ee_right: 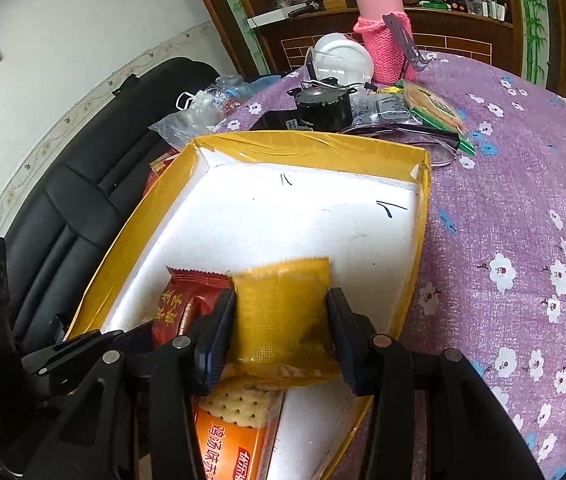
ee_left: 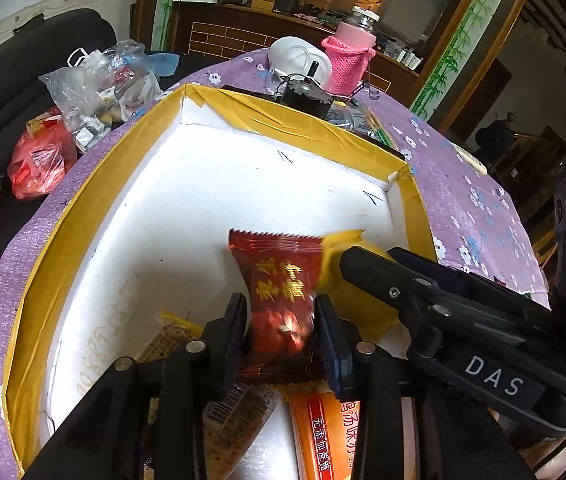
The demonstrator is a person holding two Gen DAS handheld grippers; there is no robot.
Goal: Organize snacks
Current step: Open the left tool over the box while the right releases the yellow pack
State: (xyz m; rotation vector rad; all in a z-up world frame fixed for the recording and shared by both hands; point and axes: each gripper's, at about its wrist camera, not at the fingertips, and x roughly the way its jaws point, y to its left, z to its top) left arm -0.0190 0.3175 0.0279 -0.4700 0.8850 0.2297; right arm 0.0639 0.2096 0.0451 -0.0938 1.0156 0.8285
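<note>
Sofa: black, off at nine o'clock, beyond the surface edge.
Bags: clear plastic ones heaped at ten o'clock in the left view, a red bag just below them.
Tray: white floor, yellow-taped walls, sitting on the purple flowered surface.
Left tongs: pinching the red packet by its lower half, packet standing upright over the tray's near end, gold characters facing the camera.
Crackers: orange pack lying flat in the tray at six o'clock, under both sets of tongs; a barcoded packet lies just left of it.
Right tongs: clamped on the yellow packet, one finger on each side, and it's right beside the red packet, the two touching edge to edge.
Motor: black, round, at twelve o'clock just past the tray's far wall.
Bowl: white, behind the motor.
Bottle: pink knitted sleeve, upright, at one o'clock.
Green packet: lying flat on the surface, right of the motor.
</note>
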